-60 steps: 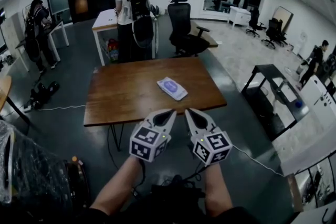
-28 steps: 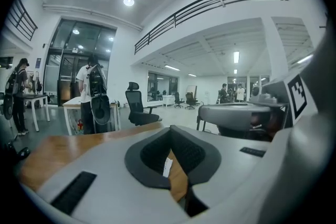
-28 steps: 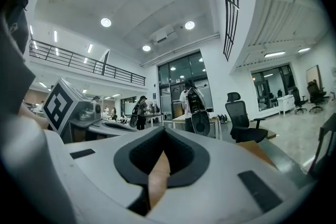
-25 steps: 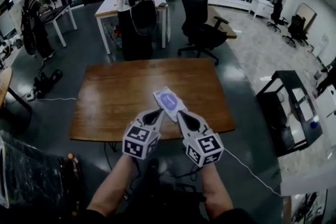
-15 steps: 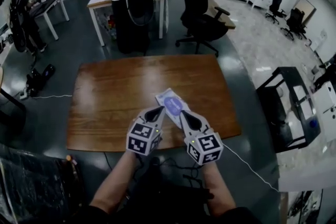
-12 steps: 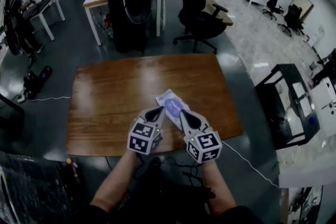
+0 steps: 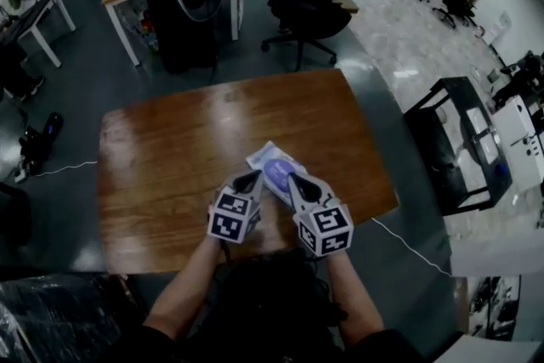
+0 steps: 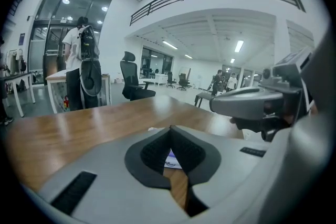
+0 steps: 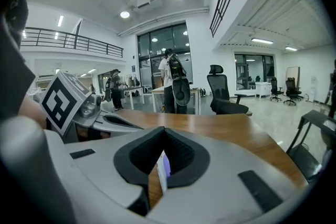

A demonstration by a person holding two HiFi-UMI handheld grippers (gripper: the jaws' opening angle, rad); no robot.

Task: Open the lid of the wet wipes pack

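- Head view: the wet wipes pack point(image 7: 270, 164) is lying on the wooden table point(image 7: 161, 157), toward its near edge. The left gripper point(image 7: 254, 177) and right gripper point(image 7: 293, 180) are pointing at its near end.
- Left gripper view: the jaws are meeting at their tips, holding nothing.
- Right gripper view: the jaws are pressing together, empty, with the pack showing just beyond.

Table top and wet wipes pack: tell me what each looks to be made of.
Table top: looks like wood or wood-look laminate, brown with streaky grain; semi-gloss, since ceiling lights reflect off it. Wet wipes pack: seems soft plastic film, white and faintly shiny. Its lid is a purple oval patch; rigid plastic or a sticker flap, I cannot tell.
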